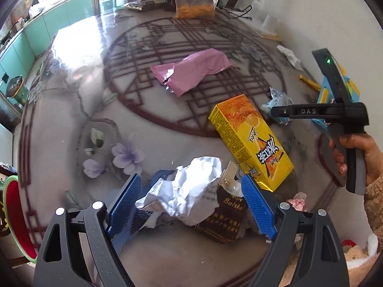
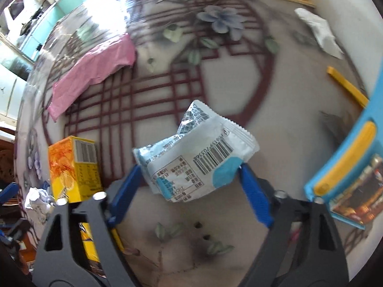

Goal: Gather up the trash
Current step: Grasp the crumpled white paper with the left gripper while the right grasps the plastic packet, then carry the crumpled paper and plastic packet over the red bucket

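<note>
In the left wrist view my left gripper (image 1: 191, 201) is open around a crumpled white paper (image 1: 189, 191) and a brown wrapper (image 1: 227, 217) lying on the table. A yellow carton (image 1: 249, 141) lies just beyond, and a pink bag (image 1: 191, 70) farther out. My right gripper shows at the right, over a blue and white wrapper (image 1: 277, 105). In the right wrist view my right gripper (image 2: 191, 174) is open with the blue and white wrapper (image 2: 196, 157) between its fingertips; I cannot tell whether they touch it. The yellow carton (image 2: 74, 167) and pink bag (image 2: 93, 69) lie to the left.
A patterned round table (image 1: 143, 124) carries a clear bag of orange snacks (image 1: 195, 2), a white tissue (image 2: 318, 28), a yellow stick (image 2: 347, 86) and a blue and yellow package (image 2: 347, 167). A red chair (image 1: 16, 217) stands at the left edge.
</note>
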A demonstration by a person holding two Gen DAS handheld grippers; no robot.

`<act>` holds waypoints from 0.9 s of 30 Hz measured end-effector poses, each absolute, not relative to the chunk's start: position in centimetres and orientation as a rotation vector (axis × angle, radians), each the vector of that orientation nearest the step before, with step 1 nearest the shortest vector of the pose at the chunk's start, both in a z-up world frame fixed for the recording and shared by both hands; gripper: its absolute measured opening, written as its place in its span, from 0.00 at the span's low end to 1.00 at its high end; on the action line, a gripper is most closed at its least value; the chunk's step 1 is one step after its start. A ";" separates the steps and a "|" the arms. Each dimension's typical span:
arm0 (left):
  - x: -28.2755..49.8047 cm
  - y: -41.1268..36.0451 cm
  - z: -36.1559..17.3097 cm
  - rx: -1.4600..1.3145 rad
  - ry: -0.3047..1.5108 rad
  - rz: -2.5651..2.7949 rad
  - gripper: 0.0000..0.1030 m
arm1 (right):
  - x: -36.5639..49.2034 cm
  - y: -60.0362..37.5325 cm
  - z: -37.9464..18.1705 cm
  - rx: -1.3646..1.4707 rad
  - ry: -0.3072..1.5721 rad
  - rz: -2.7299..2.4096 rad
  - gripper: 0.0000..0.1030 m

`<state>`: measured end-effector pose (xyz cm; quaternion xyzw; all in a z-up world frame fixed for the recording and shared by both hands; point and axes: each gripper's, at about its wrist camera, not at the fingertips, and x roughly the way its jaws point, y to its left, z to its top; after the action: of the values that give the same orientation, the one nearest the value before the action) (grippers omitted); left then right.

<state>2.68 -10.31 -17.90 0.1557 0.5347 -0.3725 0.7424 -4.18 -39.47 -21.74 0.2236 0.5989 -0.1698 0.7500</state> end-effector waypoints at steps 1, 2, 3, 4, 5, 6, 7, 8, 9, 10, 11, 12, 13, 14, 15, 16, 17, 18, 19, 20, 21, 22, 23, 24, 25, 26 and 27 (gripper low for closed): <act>2.8 -10.5 -18.1 0.337 1.184 -0.811 0.79 | -4.0 -39.4 -21.6 0.488 1.298 -0.358 0.61; 2.9 -10.6 -18.4 0.326 1.202 -0.804 0.79 | -3.6 -39.4 -21.4 0.486 1.285 -0.343 0.48; 3.0 -10.6 -18.6 0.307 1.221 -0.798 0.79 | -3.3 -39.3 -21.1 0.488 1.272 -0.324 0.26; 3.1 -10.5 -18.8 0.288 1.237 -0.795 0.79 | -2.9 -39.3 -20.7 0.496 1.262 -0.304 0.16; 3.3 -10.4 -19.1 0.277 1.246 -0.789 0.79 | -2.4 -39.6 -20.7 0.499 1.257 -0.295 0.07; 3.5 -10.4 -19.3 0.269 1.256 -0.780 0.77 | -2.0 -39.5 -20.3 0.501 1.246 -0.280 0.05; 3.7 -10.4 -19.6 0.262 1.269 -0.770 0.71 | -1.6 -39.3 -19.9 0.499 1.237 -0.270 0.05; 3.8 -10.4 -19.8 0.254 1.277 -0.767 0.65 | -1.3 -39.1 -19.5 0.495 1.225 -0.257 0.04; 3.9 -10.4 -20.0 0.249 1.287 -0.759 0.53 | -1.1 -38.8 -19.2 0.489 1.216 -0.244 0.04; 4.0 -10.4 -20.2 0.242 1.296 -0.756 0.47 | -0.7 -38.7 -18.9 0.484 1.211 -0.234 0.04; 4.2 -10.3 -20.4 0.226 1.307 -0.758 0.43 | -0.6 -38.5 -18.6 0.480 1.207 -0.223 0.04; 4.3 -10.1 -20.4 0.212 1.310 -0.760 0.38 | -0.5 -38.4 -18.5 0.478 1.205 -0.215 0.05; 4.4 -10.0 -20.2 0.206 1.305 -0.757 0.37 | -0.6 -38.5 -18.3 0.477 1.200 -0.213 0.07; 4.5 -9.8 -19.9 0.207 1.290 -0.747 0.37 | -0.8 -38.7 -18.3 0.482 1.194 -0.215 0.24; 4.6 -9.6 -19.5 0.204 1.273 -0.740 0.36 | -1.1 -39.0 -18.3 0.490 1.189 -0.219 0.41; 4.8 -9.2 -19.0 0.194 1.258 -0.735 0.36 | -0.4 -39.0 -18.4 0.496 1.184 -0.227 0.48; 5.0 -8.8 -18.4 0.180 1.240 -0.725 0.36 | -0.5 -39.4 -18.3 0.500 1.177 -0.239 0.54; 5.3 -8.5 -17.9 0.167 1.222 -0.712 0.36 | -0.5 -39.8 -18.3 0.505 1.173 -0.248 0.54; 5.5 -8.0 -17.3 0.152 1.205 -0.699 0.36 | 0.1 -39.8 -18.6 0.511 1.174 -0.251 0.56; 5.8 -7.5 -16.7 0.133 1.187 -0.685 0.36 | 0.5 -40.1 -18.7 0.518 1.175 -0.250 0.63; 6.1 -7.2 -16.2 0.117 1.175 -0.674 0.36 | 0.9 -40.2 -18.8 0.520 1.173 -0.250 0.70; 6.3 -6.8 -15.7 0.102 1.164 -0.663 0.36 | 1.3 -40.4 -18.7 0.510 1.167 -0.252 0.72; 6.5 -6.6 -15.4 0.095 1.156 -0.654 0.36 | 1.8 -40.7 -18.7 0.495 1.163 -0.252 0.73; 6.7 -6.3 -15.1 0.089 1.148 -0.647 0.36 | 2.7 -40.6 -18.7 0.470 1.160 -0.252 0.75; 6.8 -6.1 -14.9 0.086 1.137 -0.637 0.36 | 3.5 -40.6 -18.9 0.453 1.161 -0.250 0.77; 6.9 -5.8 -14.6 0.084 1.129 -0.629 0.36 | 4.5 -40.5 -19.1 0.433 1.168 -0.246 0.81; 6.9 -5.6 -14.5 0.081 1.122 -0.623 0.36 | 5.4 -40.3 -19.5 0.411 1.178 -0.244 0.83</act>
<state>6.89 -5.57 -14.49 0.0380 0.5233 -0.2905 0.8002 5.45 -40.35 -19.45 0.1918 0.5501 -0.1140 0.8047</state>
